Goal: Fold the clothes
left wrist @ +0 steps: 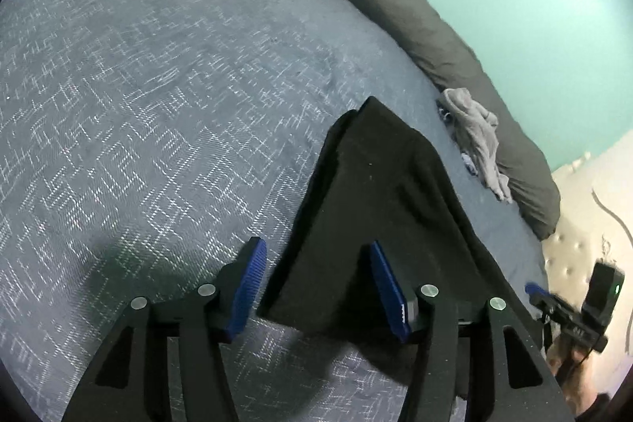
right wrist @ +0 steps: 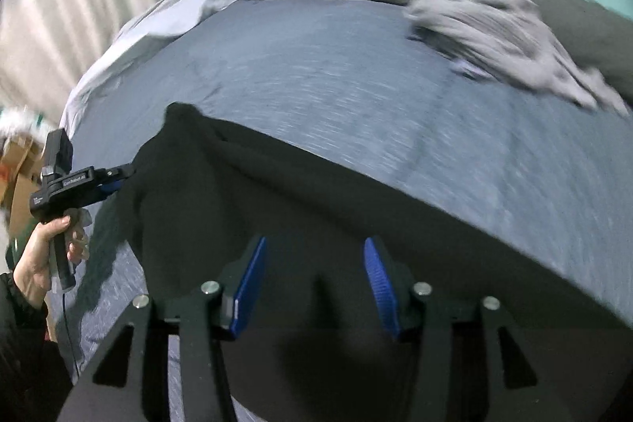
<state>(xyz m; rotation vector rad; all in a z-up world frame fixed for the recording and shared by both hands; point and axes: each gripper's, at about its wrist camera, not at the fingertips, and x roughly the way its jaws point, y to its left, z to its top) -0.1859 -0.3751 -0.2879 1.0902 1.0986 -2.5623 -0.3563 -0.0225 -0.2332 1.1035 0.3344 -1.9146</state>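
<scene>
A black garment (left wrist: 379,200) lies on the blue patterned bedspread (left wrist: 158,86). It also shows in the right wrist view (right wrist: 277,208), spread wide. My left gripper (left wrist: 316,279) is open, its blue pads on either side of the garment's near edge, holding nothing. My right gripper (right wrist: 312,283) is open just above the black garment, holding nothing. The right gripper shows at the right edge of the left wrist view (left wrist: 534,290). The left gripper shows at the left of the right wrist view (right wrist: 112,180), at the garment's corner.
A crumpled grey garment (left wrist: 478,141) lies by a dark grey duvet (left wrist: 395,6) along the teal wall; the grey garment shows blurred in the right wrist view (right wrist: 506,42). A light sheet (right wrist: 158,22) and curtain (right wrist: 59,26) are at left. A tufted headboard (left wrist: 573,248) is at right.
</scene>
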